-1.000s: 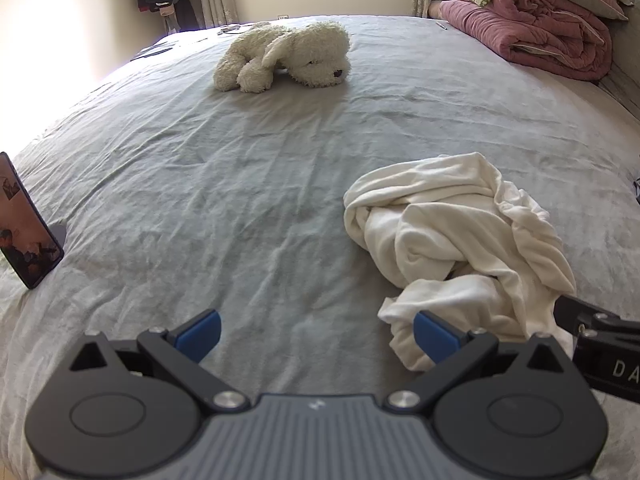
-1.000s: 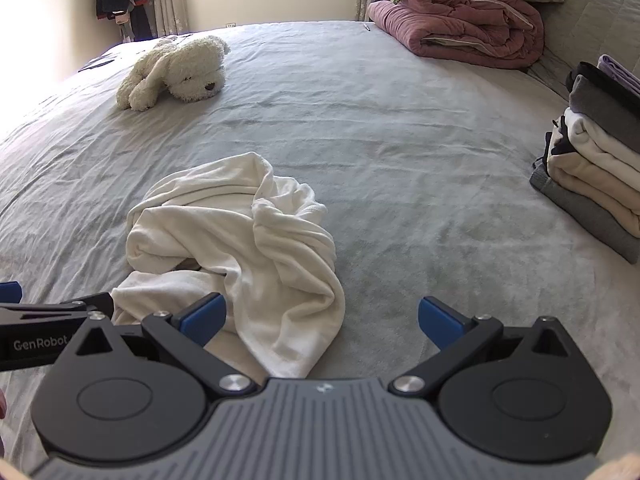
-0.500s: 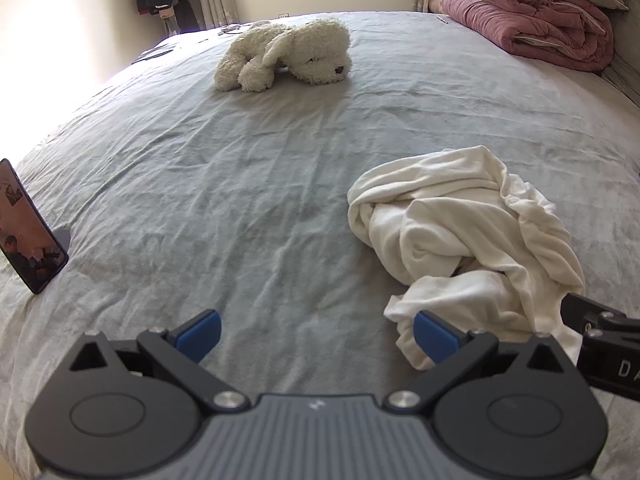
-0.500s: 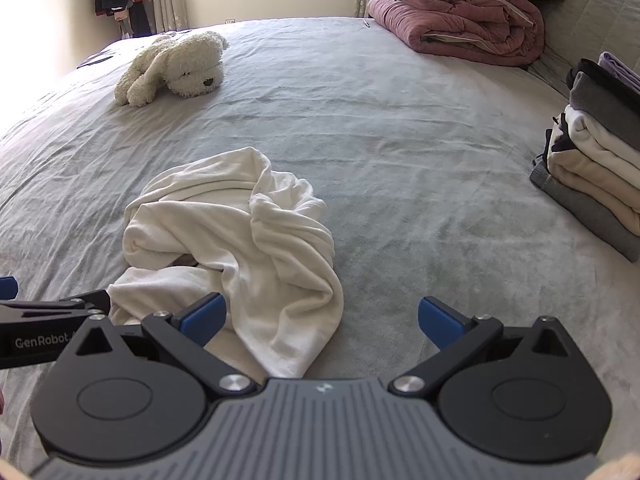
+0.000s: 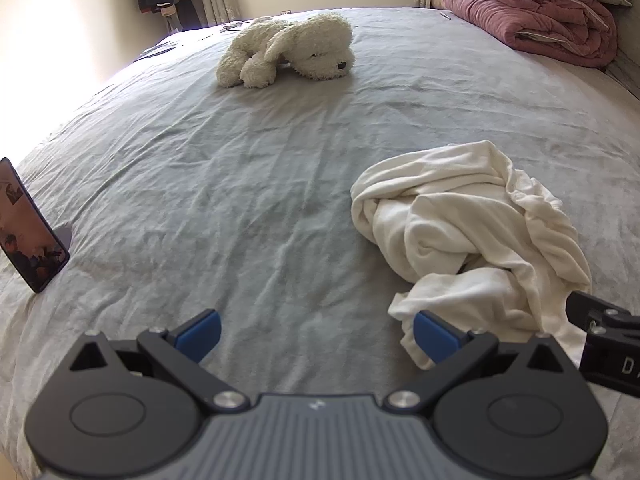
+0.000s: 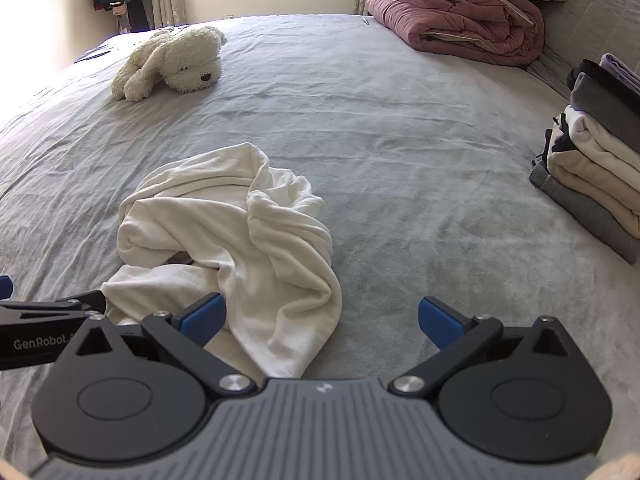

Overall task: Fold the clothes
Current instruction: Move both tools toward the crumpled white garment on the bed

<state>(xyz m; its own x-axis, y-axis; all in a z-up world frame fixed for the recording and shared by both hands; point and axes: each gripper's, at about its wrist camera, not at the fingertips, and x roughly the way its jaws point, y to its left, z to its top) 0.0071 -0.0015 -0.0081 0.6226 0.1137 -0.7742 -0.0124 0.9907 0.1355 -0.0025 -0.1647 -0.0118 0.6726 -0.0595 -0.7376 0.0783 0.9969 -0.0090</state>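
Grey bed (image 5: 248,184) wide open between the crumpled white garment (image 5: 472,232) and the plush dog (image 5: 288,52) — free passage there. Left edge: a phone (image 5: 28,228) propped upright. Right side: a stack of folded clothes (image 6: 596,160), well apart from the garment. Far end blocked by rolled pink bedding (image 6: 460,20) — bare sheet in front of it.

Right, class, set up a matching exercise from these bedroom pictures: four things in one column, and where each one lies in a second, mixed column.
Things:
1. cream garment
2. plush dog
3. phone
4. stack of folded clothes

Places:
A. right edge of the bed
B. far side, towards the window
C. crumpled just ahead of both claws
D. propped up at the left edge

Pairs: 1-C, 2-B, 3-D, 4-A
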